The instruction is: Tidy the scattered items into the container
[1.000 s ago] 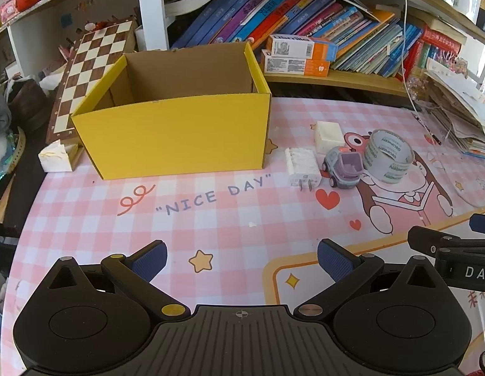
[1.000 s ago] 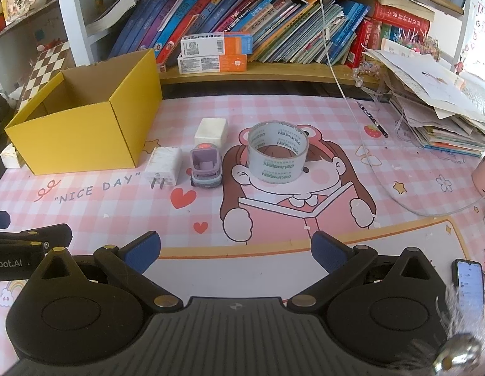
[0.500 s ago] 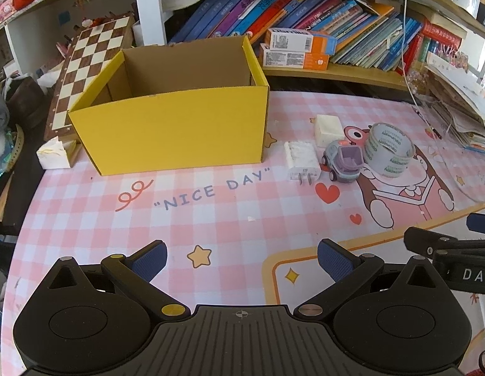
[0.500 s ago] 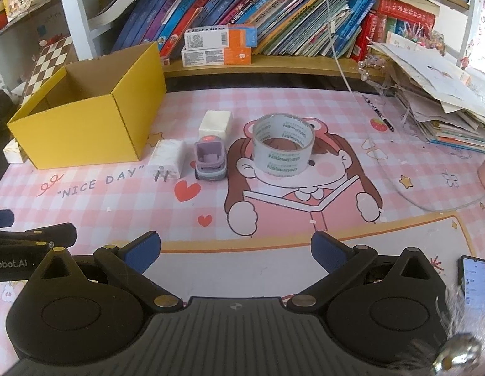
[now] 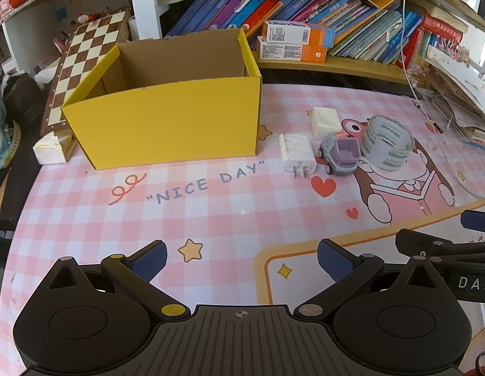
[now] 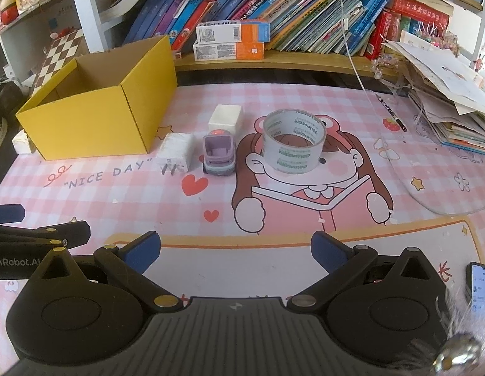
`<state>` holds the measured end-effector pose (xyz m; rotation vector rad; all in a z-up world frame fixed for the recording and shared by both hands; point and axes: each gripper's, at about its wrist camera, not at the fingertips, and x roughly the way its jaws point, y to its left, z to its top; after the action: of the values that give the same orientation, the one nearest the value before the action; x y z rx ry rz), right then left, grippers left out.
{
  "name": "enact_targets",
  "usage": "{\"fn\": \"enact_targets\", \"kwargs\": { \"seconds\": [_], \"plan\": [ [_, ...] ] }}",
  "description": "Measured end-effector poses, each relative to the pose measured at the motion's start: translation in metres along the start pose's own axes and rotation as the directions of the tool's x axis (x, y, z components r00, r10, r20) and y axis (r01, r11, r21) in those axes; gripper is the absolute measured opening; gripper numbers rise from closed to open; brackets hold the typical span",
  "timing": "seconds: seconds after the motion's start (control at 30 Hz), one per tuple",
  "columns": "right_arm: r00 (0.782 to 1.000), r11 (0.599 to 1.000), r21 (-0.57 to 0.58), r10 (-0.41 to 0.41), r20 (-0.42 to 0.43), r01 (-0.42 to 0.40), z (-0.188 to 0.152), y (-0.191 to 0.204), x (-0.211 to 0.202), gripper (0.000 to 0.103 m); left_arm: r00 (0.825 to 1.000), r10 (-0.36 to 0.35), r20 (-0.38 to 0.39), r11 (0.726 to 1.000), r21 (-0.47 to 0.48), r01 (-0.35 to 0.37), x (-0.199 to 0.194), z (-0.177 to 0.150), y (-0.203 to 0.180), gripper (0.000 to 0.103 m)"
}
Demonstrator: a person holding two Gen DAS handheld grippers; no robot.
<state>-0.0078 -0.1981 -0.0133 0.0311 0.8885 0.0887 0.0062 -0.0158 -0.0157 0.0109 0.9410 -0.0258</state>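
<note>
An open yellow cardboard box (image 5: 167,125) (image 6: 95,116) stands at the back left of the pink mat and looks empty. To its right lie a white plug charger (image 5: 297,153) (image 6: 176,152), a purple toy car (image 5: 341,158) (image 6: 218,153), a white block (image 5: 325,122) (image 6: 226,118) and a roll of clear tape (image 5: 387,147) (image 6: 294,139). My left gripper (image 5: 240,258) is open and empty, low over the mat in front of the box. My right gripper (image 6: 236,249) is open and empty, in front of the toy car and tape.
A bookshelf with leaning books (image 6: 273,3) and orange cartons (image 5: 292,44) runs behind the mat. A chessboard (image 5: 85,62) leans at the left. Stacked papers (image 6: 455,103) lie at the right, a pen (image 6: 391,111) beside them, a phone (image 6: 480,285) at near right.
Both grippers have moved slightly forward toward the items, which now sit a little lower and nearer in both views. Both stay open. Nothing on the mat has moved.
</note>
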Motion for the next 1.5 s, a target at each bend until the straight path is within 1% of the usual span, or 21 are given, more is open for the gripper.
{"fn": "enact_targets", "kwargs": {
  "seconds": [0.2, 0.47, 0.8, 0.9, 0.97, 1.13, 1.3, 1.5],
  "plan": [
    [1.0, 1.0, -0.008, 0.013, -0.008, -0.013, 0.002, -0.009, 0.003, 0.103, 1.0, 0.009, 0.0, 1.0, -0.004, -0.009, 0.001, 0.001, -0.006, 0.103],
    [1.0, 1.0, 0.005, 0.023, 0.004, -0.023, 0.012, -0.029, 0.006, 0.103, 0.999, 0.034, 0.017, 0.999, -0.015, -0.034, 0.001, 0.011, -0.013, 0.103],
    [0.998, 0.999, -0.015, 0.052, 0.038, -0.051, 0.032, -0.047, 0.01, 0.103, 0.997, 0.053, 0.063, 0.999, 0.001, -0.053, 0.001, 0.027, -0.027, 0.103],
    [0.996, 0.998, -0.027, 0.066, 0.051, -0.065, 0.042, -0.052, 0.011, 0.103, 0.997, 0.048, 0.065, 0.999, 0.014, -0.049, 0.003, 0.034, -0.033, 0.103],
    [0.995, 0.996, -0.04, 0.077, 0.062, -0.075, 0.05, -0.057, 0.011, 0.103, 0.997, 0.03, 0.068, 0.999, 0.033, -0.032, 0.003, 0.039, -0.037, 0.103],
    [0.991, 0.996, -0.049, 0.084, 0.104, -0.08, 0.074, -0.071, 0.011, 0.103, 0.994, 0.02, 0.108, 0.998, 0.06, -0.026, -0.001, 0.056, -0.049, 0.103],
    [0.987, 0.996, -0.051, 0.086, 0.139, -0.079, 0.093, -0.083, 0.012, 0.103, 0.99, 0.011, 0.139, 0.998, 0.064, -0.02, -0.002, 0.07, -0.056, 0.103],
    [0.987, 0.995, -0.048, 0.093, 0.13, -0.088, 0.1, -0.094, 0.022, 0.103, 0.989, 0.007, 0.149, 0.998, 0.064, -0.017, 0.004, 0.078, -0.062, 0.103]
  ]
}}
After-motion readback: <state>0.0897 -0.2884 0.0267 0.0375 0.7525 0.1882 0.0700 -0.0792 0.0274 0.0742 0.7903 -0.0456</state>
